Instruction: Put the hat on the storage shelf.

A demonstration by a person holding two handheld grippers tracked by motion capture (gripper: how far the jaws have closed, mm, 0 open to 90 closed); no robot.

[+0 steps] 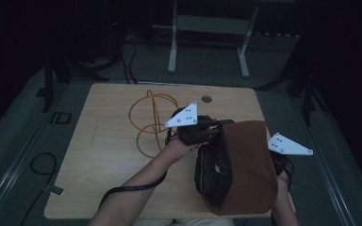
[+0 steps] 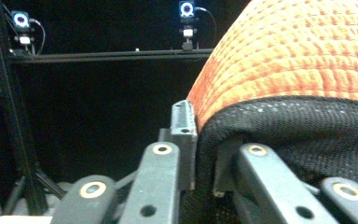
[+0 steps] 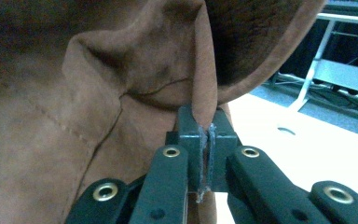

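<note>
Wooden table [image 1: 103,155] as landmark. Brown hat [image 1: 247,165] lifted over its right half, black mesh lining [image 2: 289,130] facing left. Orange cable [image 1: 148,120] coiled on its middle, left of the hat. Left gripper [image 1: 207,134] clamped on the hat's lined edge; right gripper [image 3: 205,154] pinching its brown brim, jaws closed.

Wooden table [image 1: 103,155] (orange cable [image 1: 146,120] on it)

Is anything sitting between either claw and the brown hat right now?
Nothing visible does. The right claw is pinched shut on a fold of the brown hat, and the left claw is clamped on its black mesh lining. The orange cable lies apart on the table.
</note>
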